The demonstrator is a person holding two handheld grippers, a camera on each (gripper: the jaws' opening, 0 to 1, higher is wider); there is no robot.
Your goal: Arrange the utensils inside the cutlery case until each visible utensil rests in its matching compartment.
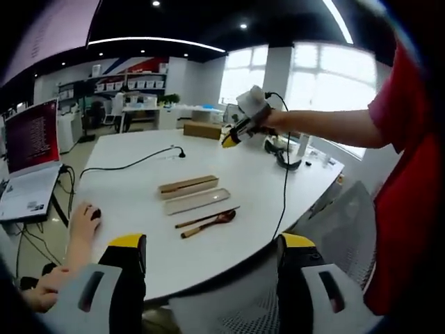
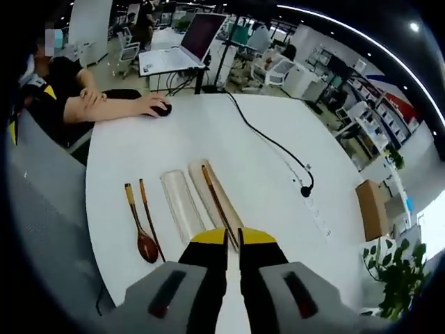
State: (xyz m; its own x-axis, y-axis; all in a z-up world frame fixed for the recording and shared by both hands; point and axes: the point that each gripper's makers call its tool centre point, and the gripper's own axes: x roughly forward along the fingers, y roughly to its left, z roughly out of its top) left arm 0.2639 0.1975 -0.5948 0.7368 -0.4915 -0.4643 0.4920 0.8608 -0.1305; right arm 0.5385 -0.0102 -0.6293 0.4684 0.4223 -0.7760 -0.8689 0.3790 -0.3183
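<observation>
**Spoon and one stick wait beside the case**

The left gripper (image 1: 213, 243) is wide open and holds nothing. It hangs back from the table (image 1: 139, 167), near its edge. The right gripper (image 2: 233, 238) has its jaws pressed close. I see nothing between them. It is up in the air over the far side of the table.

Right past the right jaws lies the case (image 2: 224, 209), a long wooden box. One chopstick (image 2: 213, 191) looks to be lying along it already. Just beside the case is the clear lid (image 2: 182, 205). Next to the lid, a bit apart, lie the spoon (image 2: 142, 240) and a second chopstick (image 2: 148, 216), side by side on the bare table.

I think the spoon and that second stick are what is left to put in.

Both look like wood, so they should be light and stiff, and not easy to break. They are thin and smooth, so they may slip or roll. A good place to pinch the spoon is the middle of its handle, not the round bowl. The stick lies flat on the table, so the jaws must come down low on both sides of it, near its middle.

A person's hand (image 2: 149, 106) rests on a mouse (image 2: 162, 108) at the far edge. A black cable (image 2: 268, 139) runs across the table, well apart from the case.
</observation>
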